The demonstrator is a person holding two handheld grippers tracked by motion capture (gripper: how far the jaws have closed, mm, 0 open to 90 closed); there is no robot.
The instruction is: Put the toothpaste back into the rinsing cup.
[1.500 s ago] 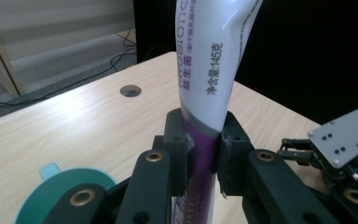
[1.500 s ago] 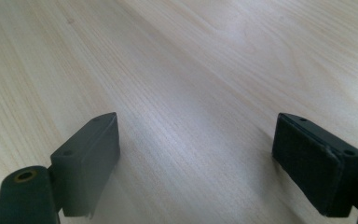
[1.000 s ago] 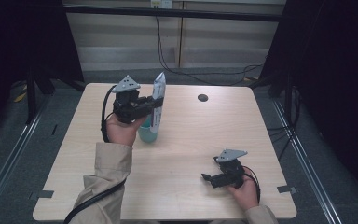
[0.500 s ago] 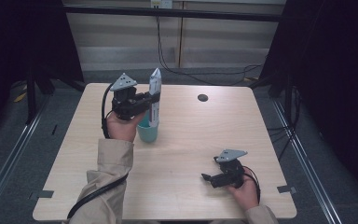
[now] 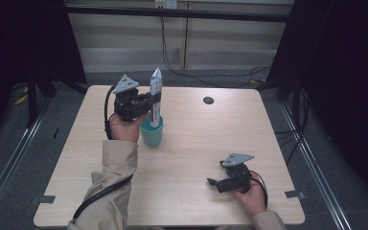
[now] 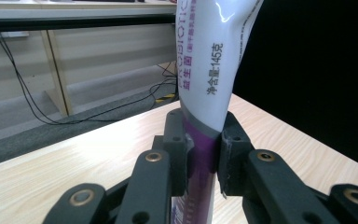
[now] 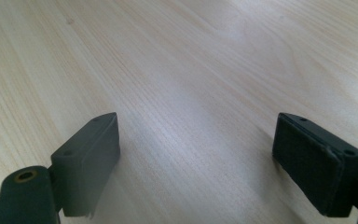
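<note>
Surface: pale wood (image 5: 191,158), and I see a dark round hole (image 5: 208,100) near its far edge.
Left tool (image 5: 149,102): I have it clamped on a white and purple tube (image 5: 155,96), upright.
Tube position: lower end inside a teal cup (image 5: 152,134), left of centre.
Right tool (image 5: 214,182): I hold it low near the right front corner, jaws spread wide, nothing between them.

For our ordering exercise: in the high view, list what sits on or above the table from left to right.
left gripper → toothpaste tube held upright over the teal cup → dark round hole in the table → right gripper
</note>
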